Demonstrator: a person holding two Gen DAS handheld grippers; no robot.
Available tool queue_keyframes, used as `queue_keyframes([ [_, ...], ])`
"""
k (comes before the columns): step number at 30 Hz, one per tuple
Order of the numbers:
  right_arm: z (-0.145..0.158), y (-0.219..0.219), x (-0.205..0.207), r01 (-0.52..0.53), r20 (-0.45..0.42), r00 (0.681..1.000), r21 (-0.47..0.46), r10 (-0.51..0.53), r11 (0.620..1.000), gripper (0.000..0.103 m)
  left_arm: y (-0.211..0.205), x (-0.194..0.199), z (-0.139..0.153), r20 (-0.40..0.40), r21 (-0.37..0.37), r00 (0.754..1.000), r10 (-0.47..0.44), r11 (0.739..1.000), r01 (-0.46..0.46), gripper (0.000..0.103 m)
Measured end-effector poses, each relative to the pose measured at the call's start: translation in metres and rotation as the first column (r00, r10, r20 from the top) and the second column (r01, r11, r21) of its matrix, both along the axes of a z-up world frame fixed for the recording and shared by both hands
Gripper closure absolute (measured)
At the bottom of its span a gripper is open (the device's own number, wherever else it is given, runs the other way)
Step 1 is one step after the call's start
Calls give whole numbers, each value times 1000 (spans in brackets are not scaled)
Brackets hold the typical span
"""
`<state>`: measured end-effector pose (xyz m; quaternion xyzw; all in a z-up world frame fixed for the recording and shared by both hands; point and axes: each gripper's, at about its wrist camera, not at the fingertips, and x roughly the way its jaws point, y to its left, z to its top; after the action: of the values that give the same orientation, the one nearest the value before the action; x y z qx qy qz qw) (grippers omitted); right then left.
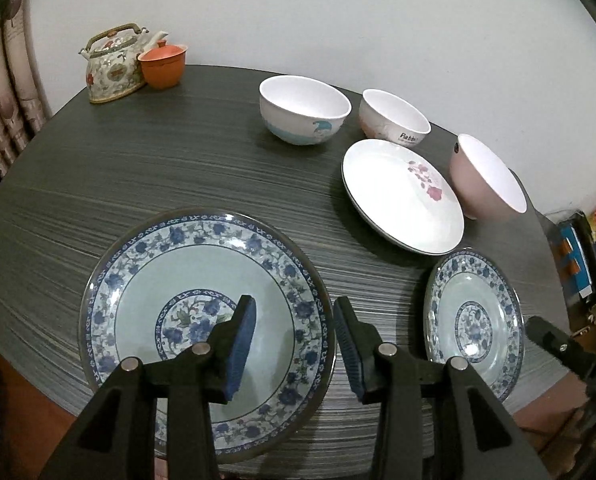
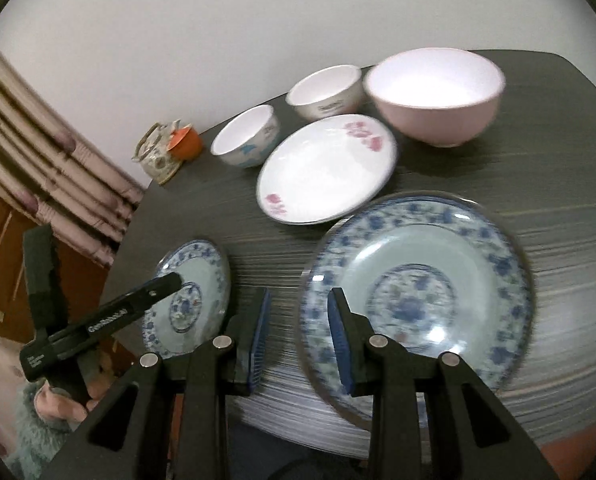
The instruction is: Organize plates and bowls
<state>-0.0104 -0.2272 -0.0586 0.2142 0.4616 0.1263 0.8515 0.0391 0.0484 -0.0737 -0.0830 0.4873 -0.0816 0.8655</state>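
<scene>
Two blue-patterned plates lie at the near edge of the dark table [image 1: 178, 160]. My left gripper [image 1: 294, 303] hovers open over the right rim of the left blue plate [image 1: 170, 264], holding nothing. The right blue plate [image 1: 473, 280] lies beside a finger [image 1: 553, 344] of my right gripper. Behind them are a white flowered plate [image 1: 393, 196], a white bowl with a blue figure [image 1: 303, 110], a lettered white bowl [image 1: 393, 118] and a pink bowl [image 1: 485, 176]. In the right wrist view my right gripper [image 2: 298, 294] is open above the table, its right pad at the left rim of the right blue plate [image 2: 437, 248].
A flowered teapot [image 1: 114, 64] and an orange lidded cup [image 1: 162, 66] stand at the table's far left by the wall. A striped curtain [image 2: 58, 152] hangs on the left. Cluttered items [image 1: 577, 264] sit beyond the table's right edge. A hand [image 2: 62, 400] in a fluffy sleeve holds my left gripper [image 2: 108, 256].
</scene>
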Motion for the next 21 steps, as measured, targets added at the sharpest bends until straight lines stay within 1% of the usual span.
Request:
queue_keyframes([
  [2, 1, -12, -2, -3, 0, 1000, -5, 3, 1000, 74, 0, 1, -1, 2, 1, 1000, 1, 1000, -1, 62],
  [6, 4, -36, -7, -19, -8, 1000, -61, 18, 998, 74, -2, 0, -2, 11, 3, 1000, -10, 1000, 10, 62],
  [9, 1, -60, -12, -3, -18, 1000, -78, 2, 997, 74, -6, 1, -4, -2, -1, 1000, -26, 1000, 26, 62],
  [11, -5, -75, -13, 15, -32, 999, -65, -17, 998, 72, -10, 0, -3, -11, -5, 999, -39, 999, 39, 61],
  [15, -19, -98, -12, 50, -57, 997, -35, -52, 998, 72, -23, -4, 3, -34, -36, 997, -70, 997, 68, 59],
  [21, -34, -113, -7, 75, -94, 993, 23, -72, 997, 72, -53, -6, 6, -102, -118, 988, -112, 988, 100, 59],
])
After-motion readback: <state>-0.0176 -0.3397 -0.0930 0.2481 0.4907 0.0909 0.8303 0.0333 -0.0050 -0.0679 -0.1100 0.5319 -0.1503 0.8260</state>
